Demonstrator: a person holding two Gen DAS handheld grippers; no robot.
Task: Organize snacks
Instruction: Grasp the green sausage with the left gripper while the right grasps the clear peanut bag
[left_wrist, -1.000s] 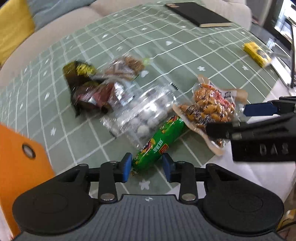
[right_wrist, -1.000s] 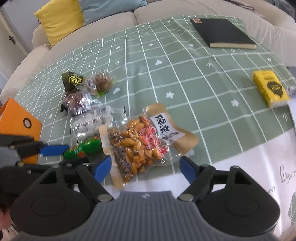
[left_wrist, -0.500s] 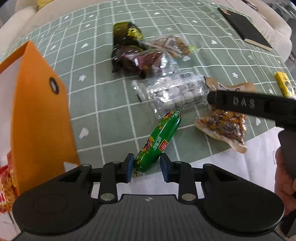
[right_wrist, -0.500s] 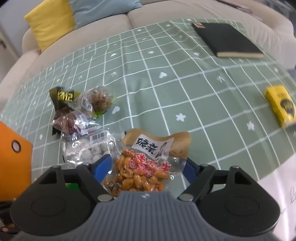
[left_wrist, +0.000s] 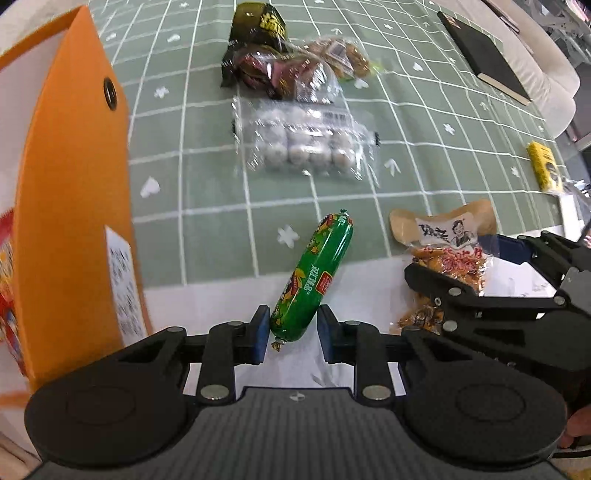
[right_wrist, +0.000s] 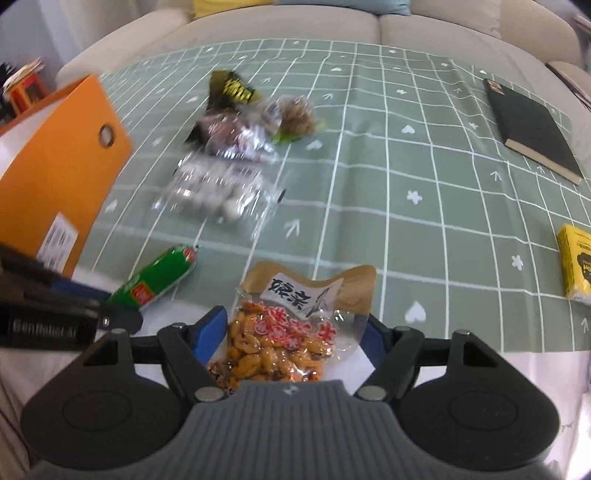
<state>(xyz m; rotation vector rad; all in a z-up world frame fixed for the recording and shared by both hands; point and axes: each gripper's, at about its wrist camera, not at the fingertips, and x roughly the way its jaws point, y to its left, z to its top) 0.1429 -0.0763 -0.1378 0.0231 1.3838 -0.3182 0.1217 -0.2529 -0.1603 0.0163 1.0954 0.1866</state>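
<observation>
Left gripper (left_wrist: 290, 332) straddles the near end of the green sausage (left_wrist: 314, 277), jaws closing; left pad looks to touch the casing, a sliver of gap shows at the right pad, so no firm grip yet; the sausage lies half on the green cloth, half on the white bench surface, just right of the orange box (left_wrist: 74, 192); likely light, firm but rounded, slick plastic skin, so it could squirt out of a pinch near the tip; better to take it closer to mid-length, across the narrow width.

Right gripper (right_wrist: 295, 332) stands fairly wide around the peanut pouch (right_wrist: 291, 332), pads at or just beside its two side edges, contact not clear; the pouch sits right of the sausage; judged soft, crinkly, light, loose contents that shift; a squeeze on the sides would buckle it, the flat sealed top is the stiffer hold.

Edges and room: the orange box wall rises close left of the sausage, its open top is the probable drop spot; the right gripper crowds the sausage's right side; the clear bag of white balls (left_wrist: 303, 144) and dark wrapped snacks (left_wrist: 266, 66) lie beyond the sausage, apart from it; black notebook (right_wrist: 532, 129) and yellow pack (right_wrist: 576, 266) far right of the sausage, out of the way.
</observation>
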